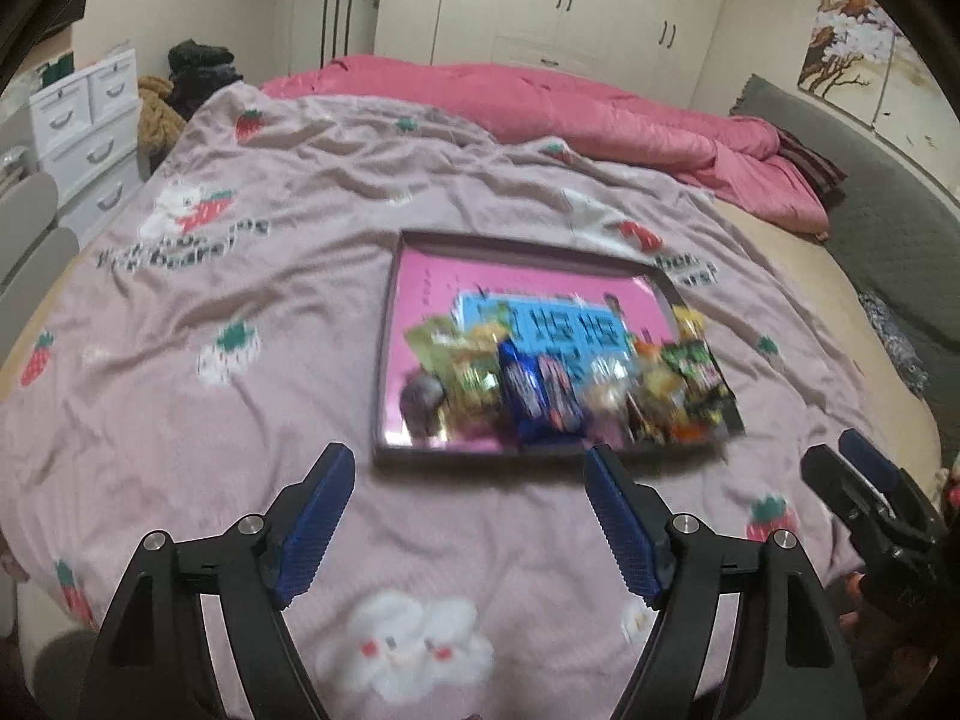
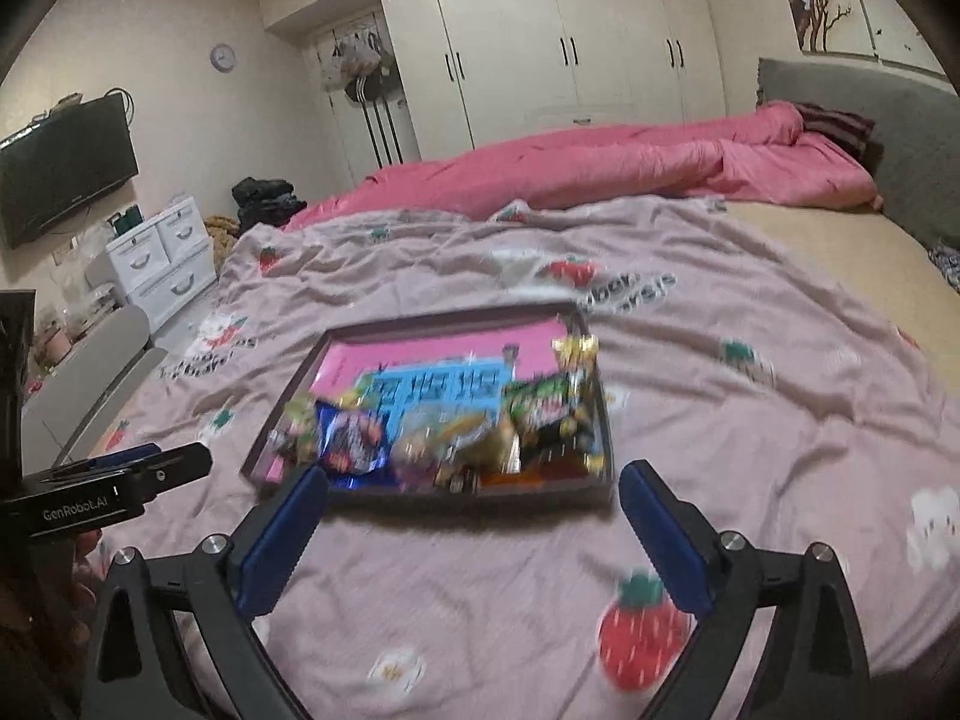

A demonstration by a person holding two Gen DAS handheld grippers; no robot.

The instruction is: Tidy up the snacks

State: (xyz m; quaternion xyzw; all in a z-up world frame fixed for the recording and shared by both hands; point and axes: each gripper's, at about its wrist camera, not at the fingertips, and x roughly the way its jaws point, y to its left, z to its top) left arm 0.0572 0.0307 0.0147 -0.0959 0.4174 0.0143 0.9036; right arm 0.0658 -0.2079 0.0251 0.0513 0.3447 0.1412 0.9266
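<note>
A shallow dark-rimmed tray (image 1: 384, 360) with a pink and blue printed bottom lies on the strawberry-print blanket (image 1: 240, 300). Several snack packets are piled along its near side, among them a blue packet (image 1: 540, 396) and a dark green packet (image 1: 696, 372). My left gripper (image 1: 468, 453) hangs open just short of the tray's front edge, with nothing between its blue pads. The right gripper (image 2: 474, 471) is open wide in front of the same tray (image 2: 288, 408) and is empty too. The blue packet (image 2: 351, 435) and a green packet (image 2: 540, 408) look blurred.
A rolled pink duvet (image 1: 600, 114) lies along the far side of the bed, against a grey headboard (image 2: 888, 138). White drawers (image 2: 168, 264) and grey chair backs (image 2: 90, 384) stand off the bed's left edge. A wall TV (image 2: 66, 174) and wardrobes (image 2: 570, 42) lie beyond.
</note>
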